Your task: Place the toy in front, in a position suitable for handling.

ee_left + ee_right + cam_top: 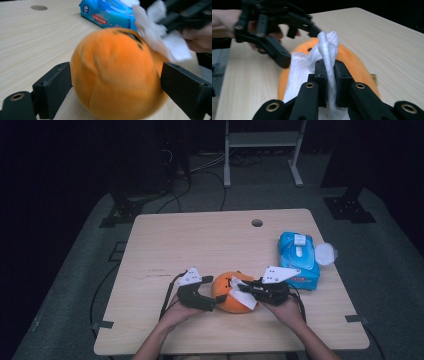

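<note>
I am wiping the orange plush ball point(231, 292), which sits on the table point(200, 245) near its front edge, at about six o'clock from the table's middle, with the blue wipes pack point(298, 259) off at its two o'clock. My right gripper point(329, 65) is clenched on a white wipe point(325, 51), the cloth pinched between both jaws and draped over the top of the ball on its right side. My left gripper point(113, 82) straddles the ball from its nine o'clock: in the left gripper view the two black jaws stand either side of it, the left one close against the fabric, the right one looking just off it, so I judge the grip released or very light, steadying rather than squeezing. The step in hand, as I read it, is the rubbing itself, with the ball braced so it won't roll. The next move calls for dragging the wipe across the ball's top while the left jaws close enough to stop it turning; too loose and it will roll under the cloth. Both my forearms come in low from six o'clock, hands resting near the table, grippers pointing inward at each other across the ball.
</note>
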Motion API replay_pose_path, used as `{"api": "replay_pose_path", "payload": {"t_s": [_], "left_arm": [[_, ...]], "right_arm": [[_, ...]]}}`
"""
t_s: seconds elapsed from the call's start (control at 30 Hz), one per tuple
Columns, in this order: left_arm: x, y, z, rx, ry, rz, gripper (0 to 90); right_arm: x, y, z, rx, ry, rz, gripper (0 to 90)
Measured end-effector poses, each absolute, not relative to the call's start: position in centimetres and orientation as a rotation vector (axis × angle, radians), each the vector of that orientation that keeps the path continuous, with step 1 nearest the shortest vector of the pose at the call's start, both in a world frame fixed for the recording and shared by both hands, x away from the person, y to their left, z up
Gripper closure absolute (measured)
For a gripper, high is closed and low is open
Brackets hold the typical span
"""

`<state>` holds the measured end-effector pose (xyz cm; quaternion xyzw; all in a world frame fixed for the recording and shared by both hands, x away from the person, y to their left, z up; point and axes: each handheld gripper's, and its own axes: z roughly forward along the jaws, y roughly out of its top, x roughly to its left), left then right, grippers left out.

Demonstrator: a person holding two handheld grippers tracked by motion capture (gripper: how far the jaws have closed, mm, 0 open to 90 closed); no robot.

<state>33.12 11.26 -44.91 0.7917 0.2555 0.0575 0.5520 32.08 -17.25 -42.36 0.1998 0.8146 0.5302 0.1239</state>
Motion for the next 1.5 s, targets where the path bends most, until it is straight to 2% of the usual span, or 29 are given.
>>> {"api": "replay_pose_path", "payload": {"t_s": [0.1, 0.17, 0.37, 0.57, 0.63, 0.73, 0.77, 0.8, 0.9, 1.0, 1.07, 1.23, 1.3, 1.37, 1.43, 1.5], "left_arm": [[32.9, 11.1, -44.9, 1.894, 0.572, 0.138, 23.0], [32.8, 10.9, -44.7, 1.895, 0.566, 0.16, 28.1], [31.7, 9.6, -44.1, 1.928, 0.468, 0.249, 32.0], [32.1, 10.2, -44.6, 1.931, 0.5, 0.218, 31.3], [32.3, 10.3, -44.7, 1.92, 0.53, 0.21, 25.8], [32.7, 10.0, -44.9, 1.893, 0.604, 0.163, 12.4], [32.7, 9.9, -45.1, 1.891, 0.618, 0.142, 11.4], [32.7, 9.9, -45.2, 1.887, 0.62, 0.139, 12.3], [32.2, 9.6, -44.7, 1.903, 0.552, 0.186, 23.5], [31.0, 8.6, -44.3, 1.957, 0.408, 0.276, 28.0], [30.7, 8.4, -44.3, 1.969, 0.372, 0.298, 29.3], [31.1, 9.0, -44.6, 1.964, 0.41, 0.267, 27.4], [31.5, 9.1, -44.6, 1.941, 0.469, 0.229, 16.8], [31.8, 9.0, -44.6, 1.918, 0.513, 0.186, 11.0], [31.8, 8.9, -44.7, 1.919, 0.528, 0.169, 12.6], [31.6, 8.9, -44.6, 1.926, 0.506, 0.189, 21.1]], "right_arm": [[32.4, -18.0, -42.3, 0.635, 2.357, 1.547, 81.5], [32.3, -17.8, -42.2, 0.637, 2.353, 1.548, 81.5], [30.4, -14.6, -41.3, 0.452, 2.377, 1.557, 81.5], [32.0, -17.1, -41.5, 0.586, 2.329, 1.539, 81.6], [32.5, -18.1, -41.8, 0.654, 2.332, 1.519, 81.6], [32.4, -18.4, -42.1, 0.663, 2.352, 1.526, 81.6], [32.1, -18.1, -42.0, 0.635, 2.363, 1.532, 81.5], [31.9, -17.8, -41.9, 0.616, 2.371, 1.536, 81.5], [31.2, -16.7, -41.4, 0.557, 2.38, 1.566, 81.5], [30.3, -14.9, -40.7, 0.468, 2.379, 1.564, 81.5], [30.3, -14.7, -40.5, 0.459, 2.371, 1.549, 81.5], [31.9, -17.2, -41.1, 0.61, 2.338, 1.525, 81.5], [32.2, -18.2, -41.4, 0.662, 2.348, 1.515, 81.6], [31.9, -18.3, -41.6, 0.651, 2.358, 1.516, 81.7], [31.2, -17.7, -41.4, 0.609, 2.376, 1.522, 81.8], [30.6, -16.8, -41.0, 0.55, 2.393, 1.542, 81.9]]}}
